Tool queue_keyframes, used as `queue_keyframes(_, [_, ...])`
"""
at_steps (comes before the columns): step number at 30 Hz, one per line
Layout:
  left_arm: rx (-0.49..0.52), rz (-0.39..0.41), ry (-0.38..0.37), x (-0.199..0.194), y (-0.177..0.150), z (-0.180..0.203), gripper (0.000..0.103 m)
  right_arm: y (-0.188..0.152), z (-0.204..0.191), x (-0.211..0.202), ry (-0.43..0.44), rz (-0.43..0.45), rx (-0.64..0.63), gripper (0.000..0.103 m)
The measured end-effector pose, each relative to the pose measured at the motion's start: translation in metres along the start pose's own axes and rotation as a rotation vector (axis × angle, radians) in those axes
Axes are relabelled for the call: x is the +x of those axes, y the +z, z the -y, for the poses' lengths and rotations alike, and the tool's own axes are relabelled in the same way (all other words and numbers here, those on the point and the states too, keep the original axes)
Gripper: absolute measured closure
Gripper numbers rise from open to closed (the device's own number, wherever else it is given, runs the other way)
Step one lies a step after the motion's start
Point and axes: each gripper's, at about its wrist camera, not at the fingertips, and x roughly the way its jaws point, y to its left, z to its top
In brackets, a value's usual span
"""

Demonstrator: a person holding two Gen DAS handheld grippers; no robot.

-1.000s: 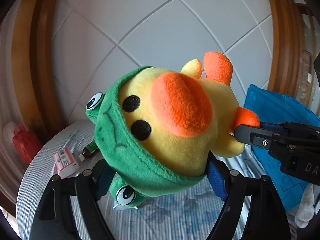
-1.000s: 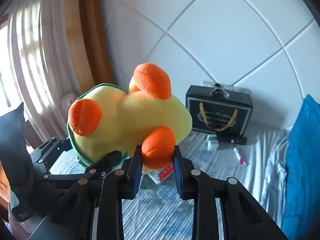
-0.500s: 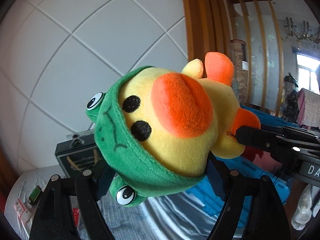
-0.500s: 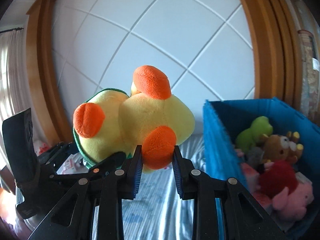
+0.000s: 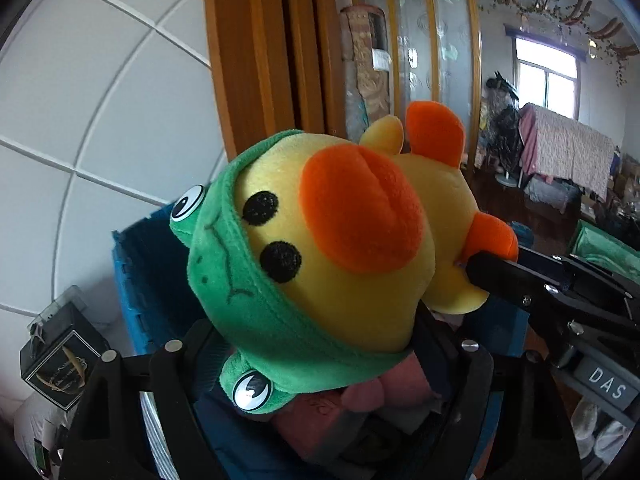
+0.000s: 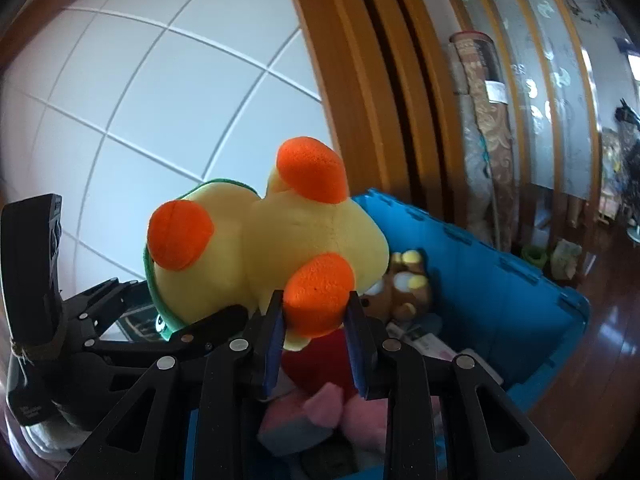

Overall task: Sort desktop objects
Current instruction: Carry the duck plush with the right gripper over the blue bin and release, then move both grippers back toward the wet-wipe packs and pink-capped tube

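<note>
Plush duck (image 5: pixel 344 240) — yellow pile fabric, rounded body, orange felt-like bill and feet, green frog hood with button eyes. Left claw (image 5: pixel 320 344) clamps the head; right claw (image 6: pixel 314 320) pinches one orange foot (image 6: pixel 320 292). The toy hangs above an open blue plastic crate (image 6: pixel 500 280) of soft toys — brown bear (image 6: pixel 404 288), pink plush (image 6: pixel 328 404). Behind: white tiled wall (image 6: pixel 168 92), orange wooden frame (image 6: pixel 360 80), dark polished floor (image 6: pixel 612 344).

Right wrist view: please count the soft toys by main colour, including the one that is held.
yellow duck: 1
brown toy, in the blue bin: 1
red toy: 1
pink toy: 1
Total: 4
</note>
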Motion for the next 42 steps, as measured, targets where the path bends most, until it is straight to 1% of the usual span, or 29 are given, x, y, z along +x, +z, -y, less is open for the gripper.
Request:
queue_keyframes(3, [-0.008,-0.133,-0.026,0.033,0.011,0.017,0.022,-0.003,0.033,0.014,-0.045,-0.053,0.044,0.075])
queue_keyframes(7, [-0.005,-0.266,-0.058,0.068,0.013,0.036,0.020,-0.012,0.062,0.032,-0.085,-0.145,0.081,0.075])
queue_keyframes(9, [0.020,-0.301,-0.044,0.081,0.018,0.045,0.020,-0.019,0.069,0.039,-0.102,-0.184,0.094,0.074])
queue_keyframes(11, [0.032,-0.312,-0.033,0.086,0.022,0.054,0.020,-0.024,0.077,0.049,-0.111,-0.220,0.108,0.071])
queue_keyframes(13, [0.027,-0.319,-0.042,0.085,0.020,0.053,0.020,-0.026,0.083,0.055,-0.124,-0.239,0.118,0.070])
queue_keyframes(15, [0.027,-0.311,-0.031,0.076,0.012,0.045,0.020,-0.026,0.081,0.056,-0.161,-0.250,0.101,0.064])
queue_keyframes(18, [0.016,-0.297,-0.024,0.066,0.003,0.039,0.020,-0.025,0.081,0.060,-0.179,-0.255,0.090,0.053])
queue_keyframes(20, [0.005,-0.285,-0.029,0.061,-0.002,0.033,0.020,-0.025,0.079,0.061,-0.202,-0.248,0.080,0.036])
queue_keyframes(21, [-0.003,-0.277,-0.031,0.058,-0.003,0.030,0.020,-0.024,0.079,0.060,-0.205,-0.246,0.083,0.031])
queue_keyframes(22, [-0.010,-0.268,-0.028,0.054,-0.004,0.028,0.020,-0.024,0.080,0.059,-0.203,-0.240,0.085,0.022])
queue_keyframes(23, [-0.012,-0.256,-0.023,0.049,-0.005,0.026,0.020,-0.024,0.078,0.057,-0.202,-0.235,0.086,0.015])
queue_keyframes(25, [-0.014,-0.230,-0.013,0.039,-0.008,0.023,0.020,-0.023,0.076,0.052,-0.195,-0.217,0.089,0.014])
queue_keyframes(28, [-0.034,-0.188,-0.010,0.022,-0.013,0.015,0.019,-0.018,0.069,0.046,-0.205,-0.189,0.068,0.000])
queue_keyframes(29, [-0.043,-0.170,-0.002,0.014,-0.015,0.012,0.019,-0.017,0.065,0.044,-0.209,-0.178,0.056,0.000])
queue_keyframes(31, [-0.062,-0.130,0.021,-0.001,-0.021,0.002,0.015,-0.015,0.056,0.039,-0.203,-0.158,0.043,0.000])
queue_keyframes(35, [-0.122,-0.065,0.045,-0.029,-0.034,-0.022,0.014,-0.012,0.035,0.032,-0.207,-0.133,0.014,0.000])
queue_keyframes(39, [-0.180,-0.020,0.091,-0.056,-0.053,-0.051,0.013,-0.010,0.009,0.028,-0.189,-0.112,-0.029,0.000])
queue_keyframes(42, [-0.234,0.007,0.133,-0.077,-0.073,-0.078,0.013,-0.012,-0.020,0.024,-0.165,-0.099,-0.067,0.000])
